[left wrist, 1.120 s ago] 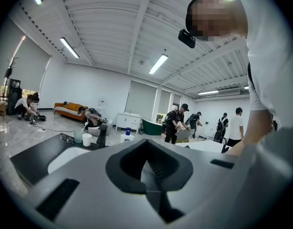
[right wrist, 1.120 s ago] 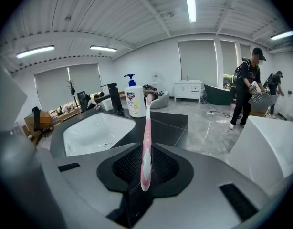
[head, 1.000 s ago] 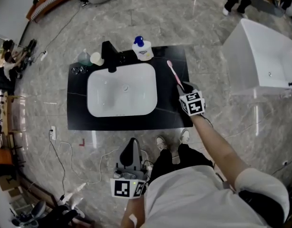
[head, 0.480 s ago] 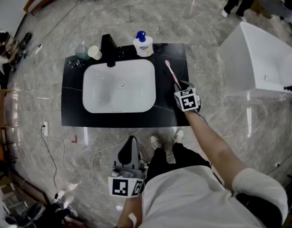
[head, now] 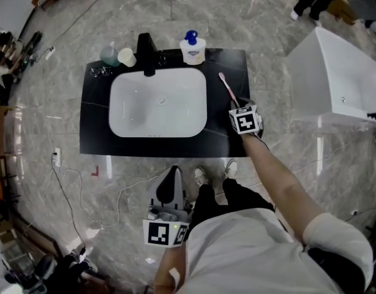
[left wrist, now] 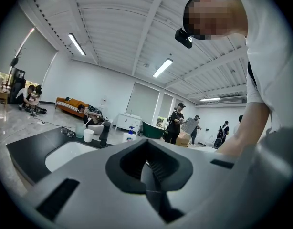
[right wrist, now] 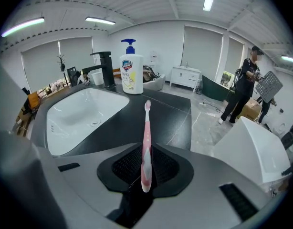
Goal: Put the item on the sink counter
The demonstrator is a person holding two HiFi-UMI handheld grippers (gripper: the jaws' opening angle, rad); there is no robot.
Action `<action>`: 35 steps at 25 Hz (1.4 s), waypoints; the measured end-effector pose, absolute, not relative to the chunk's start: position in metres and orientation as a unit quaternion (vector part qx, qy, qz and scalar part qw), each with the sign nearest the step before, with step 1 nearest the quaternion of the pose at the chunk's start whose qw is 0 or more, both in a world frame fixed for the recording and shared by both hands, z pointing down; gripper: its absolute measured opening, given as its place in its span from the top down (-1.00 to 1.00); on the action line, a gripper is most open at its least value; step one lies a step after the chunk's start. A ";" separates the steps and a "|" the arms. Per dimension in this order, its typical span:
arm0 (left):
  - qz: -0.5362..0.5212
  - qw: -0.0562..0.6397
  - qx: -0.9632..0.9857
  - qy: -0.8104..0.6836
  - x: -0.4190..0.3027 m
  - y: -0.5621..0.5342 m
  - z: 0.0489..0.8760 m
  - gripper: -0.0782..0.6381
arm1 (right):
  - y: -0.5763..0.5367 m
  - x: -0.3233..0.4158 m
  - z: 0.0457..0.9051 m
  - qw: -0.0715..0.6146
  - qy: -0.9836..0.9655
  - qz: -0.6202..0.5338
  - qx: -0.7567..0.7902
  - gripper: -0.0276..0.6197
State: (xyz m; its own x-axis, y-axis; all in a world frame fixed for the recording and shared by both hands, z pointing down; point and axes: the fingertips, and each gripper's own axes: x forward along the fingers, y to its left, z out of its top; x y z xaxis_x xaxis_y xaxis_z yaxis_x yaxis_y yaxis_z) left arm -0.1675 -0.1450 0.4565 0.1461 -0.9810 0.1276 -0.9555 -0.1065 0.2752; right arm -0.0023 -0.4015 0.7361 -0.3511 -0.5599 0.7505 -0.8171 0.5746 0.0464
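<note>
A pink toothbrush (head: pixel 228 89) (right wrist: pixel 146 137) is held in my right gripper (head: pixel 239 106) (right wrist: pixel 145 171), which is shut on its handle end. The bristle head points away over the right strip of the black sink counter (head: pixel 96 133) (right wrist: pixel 171 109), beside the white basin (head: pixel 157 103) (right wrist: pixel 82 111). I cannot tell whether the brush touches the counter. My left gripper (head: pixel 170 192) (left wrist: pixel 149 178) hangs low over the floor in front of the counter, close to the person's legs. Its jaws are shut with nothing in them.
At the back of the counter stand a soap pump bottle (head: pixel 193 49) (right wrist: pixel 130 75), a black faucet (head: pixel 147 54) (right wrist: pixel 106 69), a cup (head: pixel 126 57) and a greenish bottle (head: pixel 109 55). A white tub (head: pixel 341 81) (right wrist: pixel 251 151) stands to the right. Cables (head: pixel 71 182) lie on the floor.
The head view has shifted a little. My right gripper still holds the toothbrush over the counter's right end, hardly moved. The left gripper stays low by the legs.
</note>
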 end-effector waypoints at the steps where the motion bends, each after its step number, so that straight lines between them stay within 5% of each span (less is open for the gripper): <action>1: -0.044 0.147 0.742 -0.653 -0.169 -0.145 0.457 0.77 | -0.402 -0.004 0.737 0.376 -0.804 0.172 0.428 0.67; 21: -0.044 0.147 0.750 -0.643 -0.182 -0.149 0.460 0.77 | -0.405 -0.012 0.717 0.370 -0.804 0.153 0.440 0.50; 35: -0.059 0.129 0.768 -0.625 -0.180 -0.147 0.447 0.77 | -0.408 -0.007 0.662 0.321 -0.817 0.144 0.457 0.63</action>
State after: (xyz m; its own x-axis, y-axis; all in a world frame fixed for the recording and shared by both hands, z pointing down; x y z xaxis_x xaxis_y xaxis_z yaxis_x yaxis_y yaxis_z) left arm -0.1798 -0.1466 0.4473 0.2119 -0.9747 0.0711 -0.9442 -0.1855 0.2722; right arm -0.0071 -0.4079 0.6622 -0.3771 -0.6543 0.6555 -0.8386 0.5417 0.0582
